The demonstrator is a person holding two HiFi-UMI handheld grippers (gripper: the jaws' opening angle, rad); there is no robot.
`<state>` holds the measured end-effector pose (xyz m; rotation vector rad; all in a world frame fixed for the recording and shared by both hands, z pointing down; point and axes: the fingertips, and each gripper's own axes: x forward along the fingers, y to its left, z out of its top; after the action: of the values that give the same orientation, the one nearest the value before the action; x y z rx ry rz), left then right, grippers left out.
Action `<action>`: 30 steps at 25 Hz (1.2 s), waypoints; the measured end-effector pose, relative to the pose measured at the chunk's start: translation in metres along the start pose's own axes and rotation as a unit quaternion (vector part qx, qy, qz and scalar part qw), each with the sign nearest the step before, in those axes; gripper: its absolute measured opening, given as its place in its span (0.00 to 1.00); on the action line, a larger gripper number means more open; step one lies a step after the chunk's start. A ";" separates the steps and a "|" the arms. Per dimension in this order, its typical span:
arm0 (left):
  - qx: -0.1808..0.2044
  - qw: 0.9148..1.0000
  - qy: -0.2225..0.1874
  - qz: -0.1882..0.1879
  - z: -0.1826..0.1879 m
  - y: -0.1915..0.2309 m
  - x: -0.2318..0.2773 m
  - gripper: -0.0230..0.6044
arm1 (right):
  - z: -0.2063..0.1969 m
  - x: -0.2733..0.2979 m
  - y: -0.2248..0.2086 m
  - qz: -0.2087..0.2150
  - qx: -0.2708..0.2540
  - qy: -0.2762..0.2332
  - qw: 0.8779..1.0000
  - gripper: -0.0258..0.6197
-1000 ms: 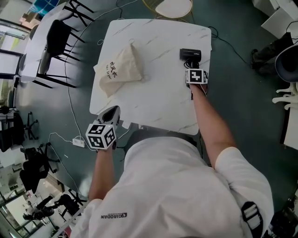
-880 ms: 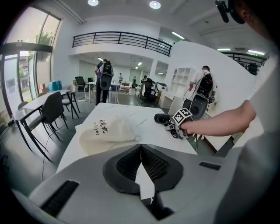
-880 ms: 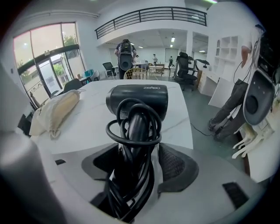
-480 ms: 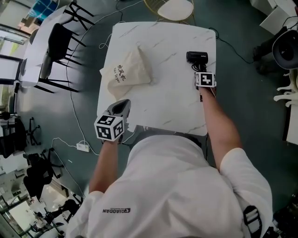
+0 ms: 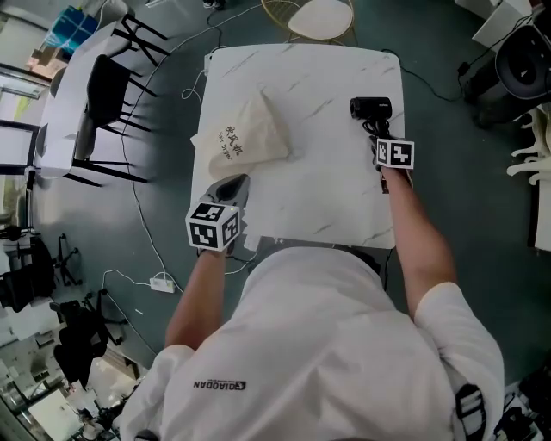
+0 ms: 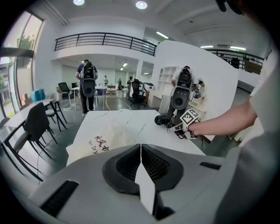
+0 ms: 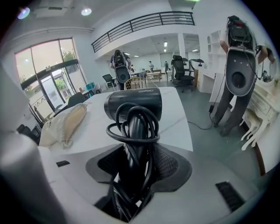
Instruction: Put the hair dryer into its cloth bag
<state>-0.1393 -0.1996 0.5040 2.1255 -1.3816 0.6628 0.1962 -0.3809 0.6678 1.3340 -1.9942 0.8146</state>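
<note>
The black hair dryer (image 5: 370,108) lies at the far right of the white marble table (image 5: 327,194), its cord coiled round the handle (image 7: 133,127). My right gripper (image 5: 380,133) is at that handle; its jaws are closing, with handle and cord between them (image 7: 133,164) and a gap still showing on the left side. The beige cloth bag (image 5: 245,138) with printed lettering lies on the table's left half, also in the left gripper view (image 6: 103,142). My left gripper (image 5: 232,186) is shut and empty at the near table edge, just short of the bag (image 7: 65,122).
Black chairs (image 5: 108,77) and a second white table stand to the left. A round stool (image 5: 320,15) sits beyond the far edge. A power strip (image 5: 162,282) and cables lie on the floor at the left. Equipment stands to the right of the table.
My left gripper has moved from off the table's near-left corner toward the bag. My right gripper stayed at the dryer's handle.
</note>
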 end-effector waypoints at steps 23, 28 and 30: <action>0.177 0.977 0.117 0.025 0.037 0.028 0.155 0.43 | -0.059 -0.139 0.063 0.079 0.078 -0.101 0.989 0.39; 0.171 0.974 0.140 0.054 0.039 0.051 0.185 0.48 | -0.074 -0.157 0.061 0.069 0.088 -0.107 0.988 0.39; 0.165 0.971 0.164 0.062 0.035 0.053 0.191 0.49 | -0.076 -0.163 0.057 0.065 0.095 -0.111 0.987 0.39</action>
<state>-0.1149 -0.3691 0.6098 2.0567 -1.2940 1.3092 0.2046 -0.2121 0.5832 1.4693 -2.2422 0.9724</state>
